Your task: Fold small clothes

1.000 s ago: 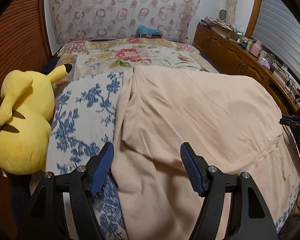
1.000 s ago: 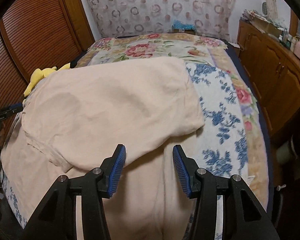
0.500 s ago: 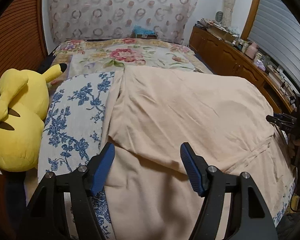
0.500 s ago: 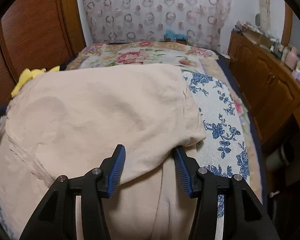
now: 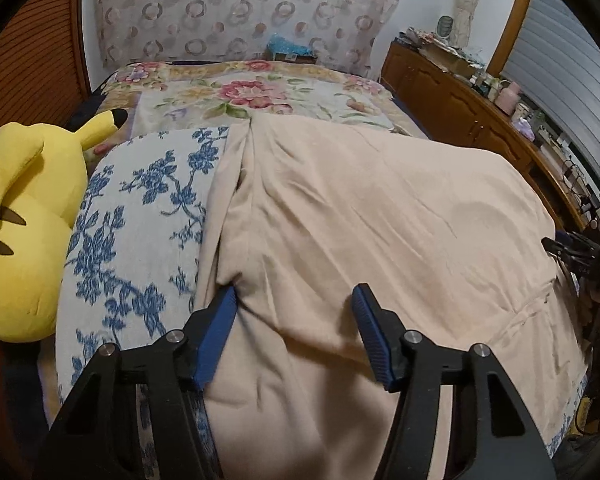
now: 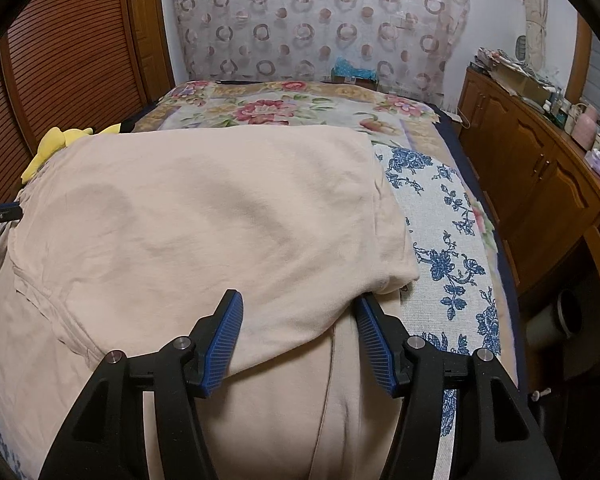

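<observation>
A beige garment (image 5: 380,220) lies spread over the bed, its upper layer folded across the lower one (image 6: 220,220). My left gripper (image 5: 294,300) hovers at the garment's left edge. Its jaws are closing, the left pad (image 5: 220,328) touches the fold's corner, and loose cloth lies between the pads without being pinched. My right gripper (image 6: 300,304) is low over the garment's right side with its jaws opening. The folded layer's hem runs between its pads, and the right fingertip (image 6: 370,320) sits just under the fold's corner.
A blue-flowered white cover (image 5: 140,220) lies under the garment on a floral blanket (image 5: 260,96). A yellow plush toy (image 5: 24,220) sits at the bed's left side. A wooden cabinet (image 6: 540,184) with clutter on top runs along the right wall.
The left gripper has shifted to the garment's left fold and its jaws have narrowed a little. The right gripper has sunk closer to the cloth and its jaws have widened.
</observation>
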The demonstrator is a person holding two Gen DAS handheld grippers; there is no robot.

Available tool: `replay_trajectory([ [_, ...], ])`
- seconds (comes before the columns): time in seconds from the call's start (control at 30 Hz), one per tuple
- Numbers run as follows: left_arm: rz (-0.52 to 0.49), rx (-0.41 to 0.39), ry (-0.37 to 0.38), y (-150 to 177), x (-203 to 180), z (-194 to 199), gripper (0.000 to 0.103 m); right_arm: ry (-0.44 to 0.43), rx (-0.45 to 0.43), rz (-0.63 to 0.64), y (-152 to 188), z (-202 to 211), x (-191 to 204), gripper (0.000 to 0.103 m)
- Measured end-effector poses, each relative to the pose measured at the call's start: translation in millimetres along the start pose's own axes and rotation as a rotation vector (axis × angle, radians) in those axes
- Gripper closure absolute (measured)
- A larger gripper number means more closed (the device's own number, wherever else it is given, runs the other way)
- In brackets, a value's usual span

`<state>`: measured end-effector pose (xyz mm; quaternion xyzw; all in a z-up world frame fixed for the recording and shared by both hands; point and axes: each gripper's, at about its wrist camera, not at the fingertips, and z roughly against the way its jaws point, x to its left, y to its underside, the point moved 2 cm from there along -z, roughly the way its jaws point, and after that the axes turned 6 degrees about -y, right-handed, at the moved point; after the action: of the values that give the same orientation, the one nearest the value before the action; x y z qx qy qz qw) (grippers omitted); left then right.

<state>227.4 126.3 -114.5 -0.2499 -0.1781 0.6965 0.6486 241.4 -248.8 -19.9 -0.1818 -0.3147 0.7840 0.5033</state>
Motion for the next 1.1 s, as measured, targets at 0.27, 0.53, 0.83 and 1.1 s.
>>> replay_trajectory([
  [0.27,-0.004,-0.012,0.034,-15.6,-1.1,-2.4,0.063,-0.002,-0.002,-0.003,-1.1,-0.4,-3.2,0.043],
  [0.53,-0.055,0.028,-0.005,-22.7,0.4,-12.5,0.066,-0.107,0.012,-0.069,-4.3,4.3,-7.0,0.058],
  [0.83,-0.067,0.017,-0.021,-19.7,-0.4,-14.5,0.079,-0.123,0.027,-0.052,-8.1,2.8,-6.8,0.073],
  [1.1,-0.062,0.017,-0.027,-22.0,0.7,-16.5,0.079,-0.103,0.071,-0.020,-10.7,-13.3,0.3,0.079],
])
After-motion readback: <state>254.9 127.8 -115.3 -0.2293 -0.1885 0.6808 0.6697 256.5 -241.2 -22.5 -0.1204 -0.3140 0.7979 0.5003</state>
